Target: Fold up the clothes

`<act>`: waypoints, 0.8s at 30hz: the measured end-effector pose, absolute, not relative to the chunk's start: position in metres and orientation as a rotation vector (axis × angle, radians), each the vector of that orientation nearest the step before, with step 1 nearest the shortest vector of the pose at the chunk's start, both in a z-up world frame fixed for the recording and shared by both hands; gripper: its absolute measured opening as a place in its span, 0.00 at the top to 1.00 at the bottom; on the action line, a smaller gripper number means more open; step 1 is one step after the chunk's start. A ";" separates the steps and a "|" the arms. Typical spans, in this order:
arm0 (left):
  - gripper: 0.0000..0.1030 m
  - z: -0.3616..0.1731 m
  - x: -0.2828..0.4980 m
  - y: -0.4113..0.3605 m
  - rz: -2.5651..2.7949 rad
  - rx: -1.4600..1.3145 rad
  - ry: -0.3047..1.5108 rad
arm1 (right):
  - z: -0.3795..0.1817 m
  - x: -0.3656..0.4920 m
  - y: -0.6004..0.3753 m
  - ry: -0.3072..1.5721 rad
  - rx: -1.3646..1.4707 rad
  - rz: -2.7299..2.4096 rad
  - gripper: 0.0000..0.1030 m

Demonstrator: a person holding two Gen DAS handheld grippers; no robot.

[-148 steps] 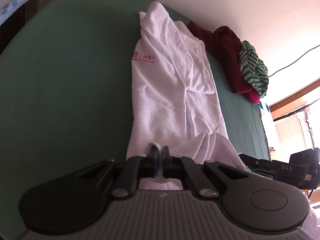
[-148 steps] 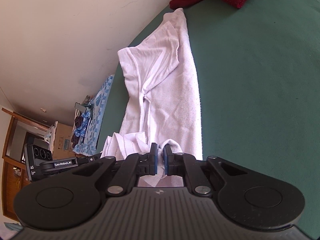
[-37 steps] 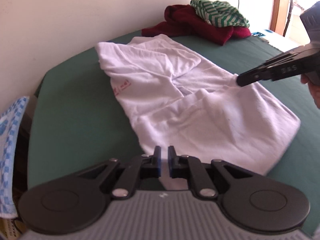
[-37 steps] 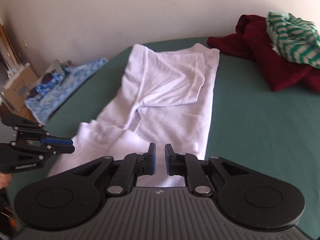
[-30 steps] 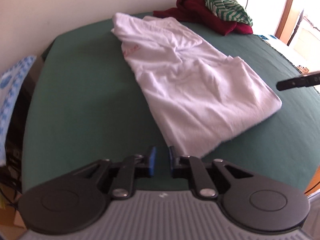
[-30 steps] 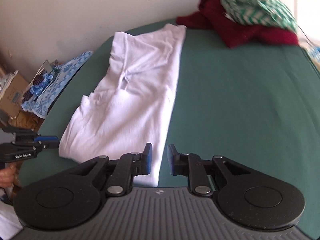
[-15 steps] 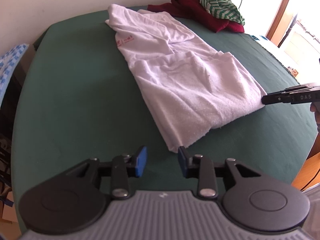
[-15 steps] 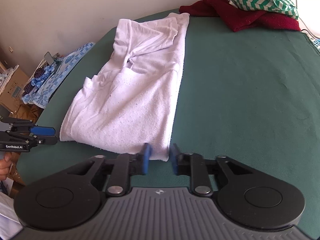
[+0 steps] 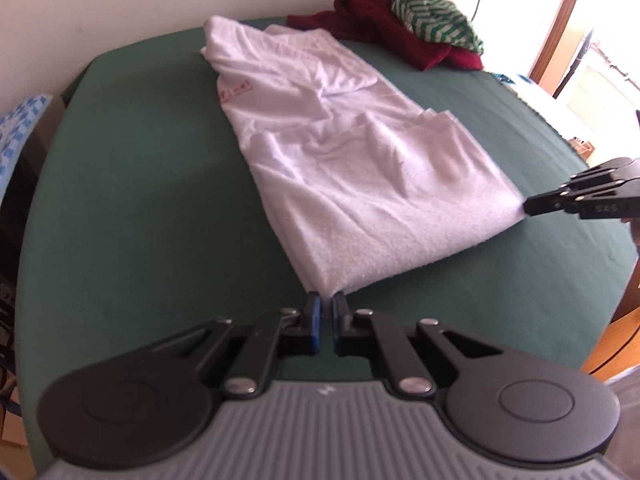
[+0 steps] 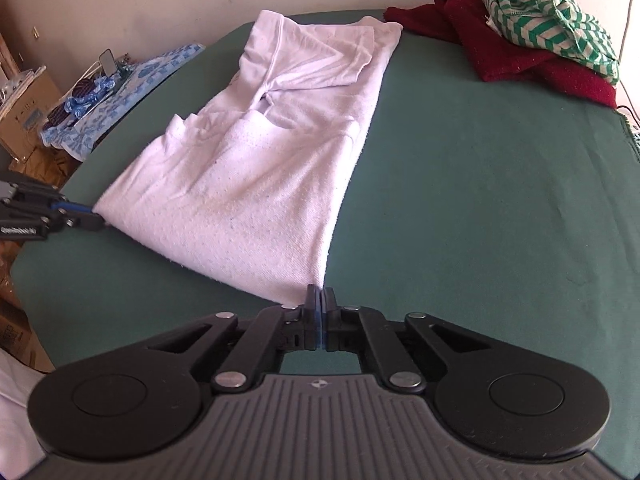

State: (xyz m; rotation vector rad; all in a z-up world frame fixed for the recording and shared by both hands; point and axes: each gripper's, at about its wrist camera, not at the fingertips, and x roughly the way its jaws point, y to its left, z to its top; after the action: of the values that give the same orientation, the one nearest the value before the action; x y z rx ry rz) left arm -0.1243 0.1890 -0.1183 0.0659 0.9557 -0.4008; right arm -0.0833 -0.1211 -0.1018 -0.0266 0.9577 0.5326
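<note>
1. White shirt point(image 9: 360, 184) spread lengthwise on the green desk point(image 9: 140, 200), lower part folded up over itself, sleeves tucked across the chest at the far end.
2. Small red print near the shirt's left edge, seen from the left wrist.
3. Left gripper point(image 9: 325, 307) at the near left corner of the fold; jaws just closed, now nearly together, pinching the corner of the cloth at their tips.
4. Right gripper point(image 10: 320, 300) at the near right corner; jaws just closed, pressed together, with the cloth corner reaching their tips; actual pinch hard to tell from this view.
5. From the left wrist, right gripper's tip touching the shirt's right corner at the desk's right side.
6. From the right wrist, left gripper's tip touching the opposite corner.
7. Red garment point(image 10: 520, 48) heaped at the far right of the desk, well apart from the shirt.
8. Green-and-white striped garment point(image 10: 548, 12) lying on top of the red one.
9. Blue patterned cloth point(image 10: 132, 84) off the desk's left side, with small items on it.
</note>
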 end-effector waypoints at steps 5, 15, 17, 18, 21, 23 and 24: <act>0.98 -0.136 -0.124 0.182 -0.362 0.119 0.987 | -0.101 -0.081 -0.130 0.943 0.043 0.523 1.00; 0.90 -0.126 -0.131 0.181 -0.328 0.150 0.928 | -0.092 -0.080 -0.128 0.956 0.122 0.554 0.74; 0.75 -0.131 -0.130 0.174 -0.320 0.174 0.916 | -0.096 -0.079 -0.123 0.963 0.126 0.560 0.74; 0.71 -0.133 -0.130 0.171 -0.315 0.182 0.911 | -0.098 -0.078 -0.122 0.967 0.130 0.562 0.71; 0.63 -0.136 -0.126 0.174 -0.315 0.126 0.923 | -0.103 -0.076 -0.120 0.977 0.138 0.559 0.67; 0.55 -0.137 -0.123 0.182 -0.307 0.053 0.950 | -0.105 -0.077 -0.123 0.989 0.152 0.550 0.66; 0.54 -0.138 -0.121 0.186 -0.303 0.016 0.963 | -0.105 -0.077 -0.125 0.990 0.165 0.547 0.65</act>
State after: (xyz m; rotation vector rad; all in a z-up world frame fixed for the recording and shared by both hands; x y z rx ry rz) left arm -0.1213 0.1857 -0.1380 0.0162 0.9631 -0.3034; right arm -0.0769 -0.1253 -0.1046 0.1650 0.9897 0.5473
